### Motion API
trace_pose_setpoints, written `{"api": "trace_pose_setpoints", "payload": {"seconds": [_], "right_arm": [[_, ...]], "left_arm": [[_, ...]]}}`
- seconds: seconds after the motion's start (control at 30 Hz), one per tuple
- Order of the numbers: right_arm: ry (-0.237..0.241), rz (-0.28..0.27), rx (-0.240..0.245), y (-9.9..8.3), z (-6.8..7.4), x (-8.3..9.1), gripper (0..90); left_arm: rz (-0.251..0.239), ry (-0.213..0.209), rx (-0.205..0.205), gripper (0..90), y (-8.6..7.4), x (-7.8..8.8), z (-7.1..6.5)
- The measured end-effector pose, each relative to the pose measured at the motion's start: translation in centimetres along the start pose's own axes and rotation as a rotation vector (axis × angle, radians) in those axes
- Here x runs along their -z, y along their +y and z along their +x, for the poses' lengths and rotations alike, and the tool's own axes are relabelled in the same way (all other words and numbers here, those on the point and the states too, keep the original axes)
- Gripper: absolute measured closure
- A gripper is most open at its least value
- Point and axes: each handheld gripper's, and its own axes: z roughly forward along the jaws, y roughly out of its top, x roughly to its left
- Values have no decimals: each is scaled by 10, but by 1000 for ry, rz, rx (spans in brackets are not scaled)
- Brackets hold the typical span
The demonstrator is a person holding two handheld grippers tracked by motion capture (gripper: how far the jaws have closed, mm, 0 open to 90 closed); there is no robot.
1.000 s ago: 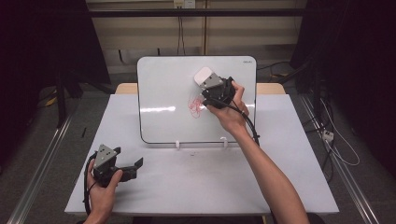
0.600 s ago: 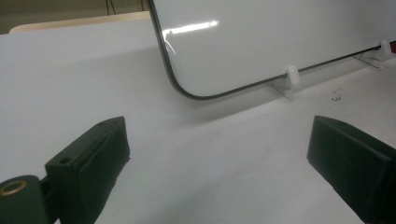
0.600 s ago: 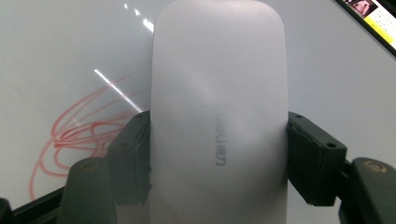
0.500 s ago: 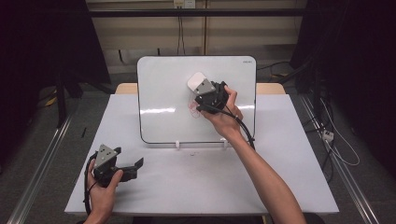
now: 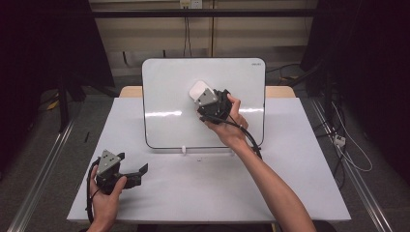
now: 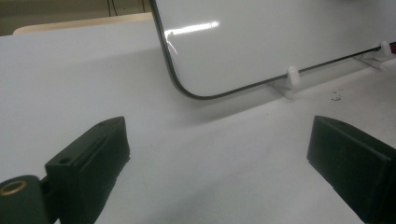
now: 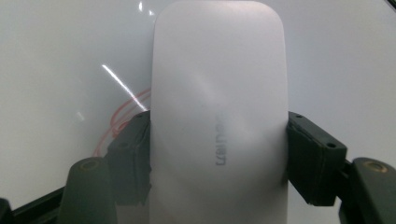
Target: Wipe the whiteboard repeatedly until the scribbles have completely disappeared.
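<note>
A whiteboard stands propped on the white table, leaning back on small white feet. My right gripper is shut on a white eraser, pressed flat against the board's face. In the right gripper view the eraser sits between both jaws, and faint red marker lines show on the board to its left. My left gripper rests low at the table's front left, held in a hand, open with nothing between its fingers; the board's lower corner lies ahead of it.
The board's black rim and feet stand mid-table. Small specks lie on the table near the board's foot. Bare table spreads at the front and right. Cables hang off the right side; dark curtains flank the room.
My right gripper has slid the eraser leftward and slightly up across the board, over the red marks. The left gripper has stayed put.
</note>
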Motion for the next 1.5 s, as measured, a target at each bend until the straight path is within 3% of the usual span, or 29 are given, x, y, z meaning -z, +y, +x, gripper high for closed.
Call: {"api": "trace_pose_setpoints", "payload": {"seconds": [0.03,0.17,0.23,0.27,0.3,0.43,0.57,0.7,1.07,1.5], "right_arm": [[19,4,7,0,1,0,313],[22,4,14,-1,7,1,313],[46,11,43,-3,12,2,313],[37,2,25,-3,15,2,313],[48,8,47,-3,14,3,313],[46,7,37,-3,13,3,313],[45,11,56,-3,9,3,313],[40,7,30,-2,3,2,313],[-18,8,-58,11,-32,-4,313],[-35,-2,-62,13,-23,-5,313]], "left_arm": [[0,1,0,56,0,0,0],[-7,1,6,55,0,0,0],[-2,4,5,55,0,1,1],[-5,2,5,55,0,1,1],[-5,2,5,56,0,1,1],[-5,3,3,55,-1,2,1],[-5,6,13,56,-1,2,2],[-10,9,14,55,-1,3,2],[-6,9,10,55,-1,4,3],[-8,7,13,55,-1,3,1]]}}
